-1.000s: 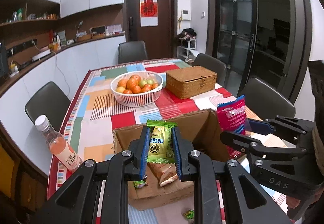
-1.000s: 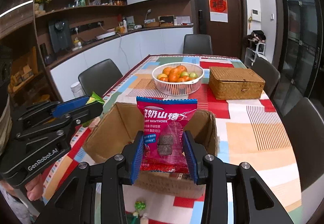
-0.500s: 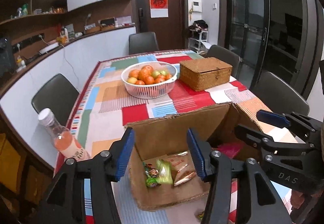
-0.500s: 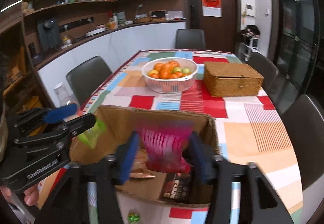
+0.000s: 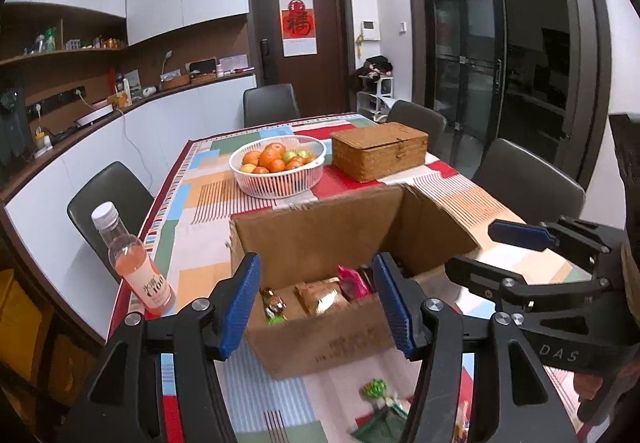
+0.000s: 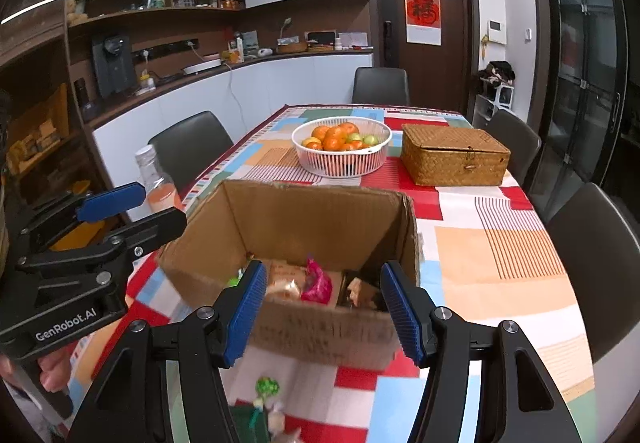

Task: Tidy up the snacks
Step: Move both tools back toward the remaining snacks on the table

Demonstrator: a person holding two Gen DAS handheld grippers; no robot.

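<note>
An open cardboard box (image 5: 320, 235) (image 6: 312, 219) stands on the patchwork tablecloth. Inside lie a pink packet (image 5: 352, 283) (image 6: 316, 283), a green-wrapped snack (image 5: 274, 309) and brown packets (image 5: 320, 293). My left gripper (image 5: 316, 263) hangs before the box's near wall, its jaws opening with nothing between the pads. My right gripper (image 6: 324, 267) is open and empty at the same near edge. Each gripper shows in the other's view: the right gripper (image 5: 480, 249) and the left gripper (image 6: 160, 203). Loose wrapped sweets (image 5: 374, 389) (image 6: 267, 387) lie on the cloth in front of the box.
A bottle of pink drink (image 5: 136, 263) (image 6: 158, 191) stands at the table's left edge. Behind the box are a white basket of fruit (image 5: 278, 167) (image 6: 342, 147) and a wicker box (image 5: 378, 151) (image 6: 454, 161). Dark chairs ring the table.
Both grippers opened and let go: the green packet and the pink packet dropped into the box. Both grippers then drew back towards the box's near side.
</note>
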